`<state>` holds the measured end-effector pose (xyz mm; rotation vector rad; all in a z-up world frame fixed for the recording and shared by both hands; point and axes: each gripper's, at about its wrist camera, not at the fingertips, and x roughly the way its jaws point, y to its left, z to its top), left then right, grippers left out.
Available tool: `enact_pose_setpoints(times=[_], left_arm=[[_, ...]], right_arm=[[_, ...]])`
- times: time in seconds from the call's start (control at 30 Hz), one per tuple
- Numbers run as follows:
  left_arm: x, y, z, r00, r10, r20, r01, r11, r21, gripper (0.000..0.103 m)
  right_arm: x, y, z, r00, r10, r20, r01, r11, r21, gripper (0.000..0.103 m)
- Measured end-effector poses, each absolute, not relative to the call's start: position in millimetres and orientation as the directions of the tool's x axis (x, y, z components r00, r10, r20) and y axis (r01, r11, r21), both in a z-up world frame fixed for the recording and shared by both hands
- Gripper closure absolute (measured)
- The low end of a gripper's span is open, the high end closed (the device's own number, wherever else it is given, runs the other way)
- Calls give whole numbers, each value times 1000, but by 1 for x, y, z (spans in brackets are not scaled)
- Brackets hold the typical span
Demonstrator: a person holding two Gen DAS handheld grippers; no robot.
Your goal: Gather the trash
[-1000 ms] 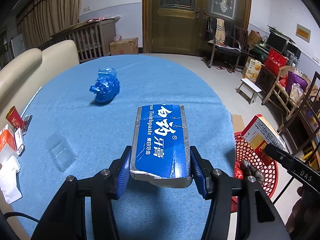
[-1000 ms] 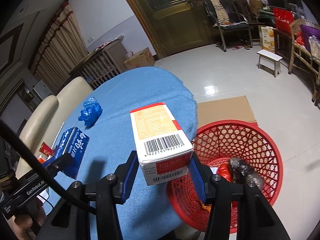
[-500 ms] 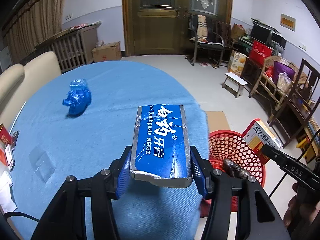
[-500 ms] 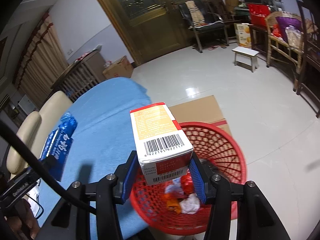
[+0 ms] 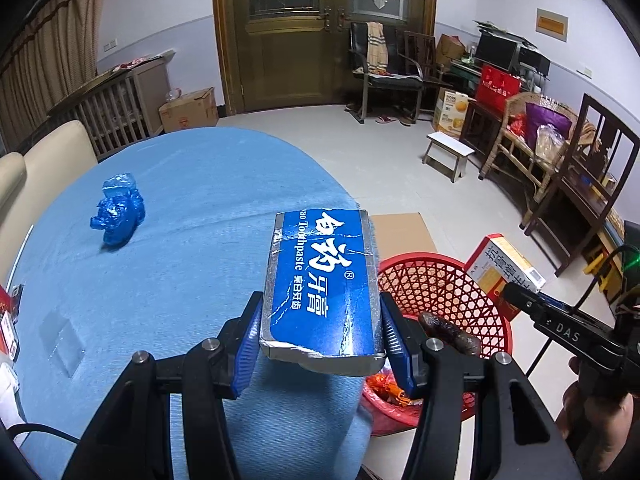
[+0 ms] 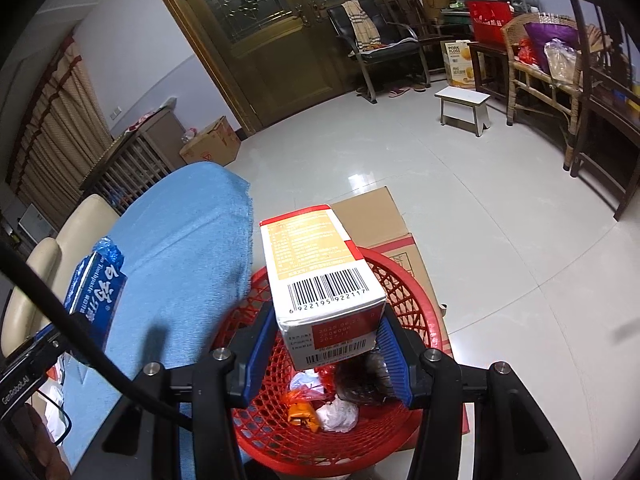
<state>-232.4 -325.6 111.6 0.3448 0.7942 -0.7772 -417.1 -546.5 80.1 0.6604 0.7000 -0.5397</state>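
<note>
My left gripper (image 5: 322,340) is shut on a blue toothpaste box (image 5: 320,280), held above the right edge of the blue-clothed table (image 5: 180,248). My right gripper (image 6: 322,344) is shut on an orange and white carton (image 6: 320,268), held directly over the red mesh basket (image 6: 416,288). The basket (image 5: 448,292) stands on the floor beside the table and holds several pieces of trash. The carton (image 5: 502,266) and right gripper also show at right in the left wrist view. A crumpled blue wrapper (image 5: 118,218) lies on the far left of the table.
A clear plastic piece (image 5: 64,338) lies on the cloth near left. Small packets (image 5: 8,320) sit at the table's left edge. Flattened cardboard (image 6: 372,216) lies under the basket. A white stool (image 6: 464,106), chairs and wicker furniture stand across the tiled floor.
Both grippers have swung right toward the basket. The carton has moved from beside the table edge to directly over the basket. The toothpaste box has moved closer to the table's right edge.
</note>
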Motion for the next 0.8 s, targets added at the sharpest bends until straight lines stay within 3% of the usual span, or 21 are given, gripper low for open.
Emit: enact_pose_setpoints(times=[0.8], left_arm=[[-248,-349,110,428,-490,-760,769,638,22,46]], right_arm=[[-415,-557,61,624,-213,-752,661,658,362,50]])
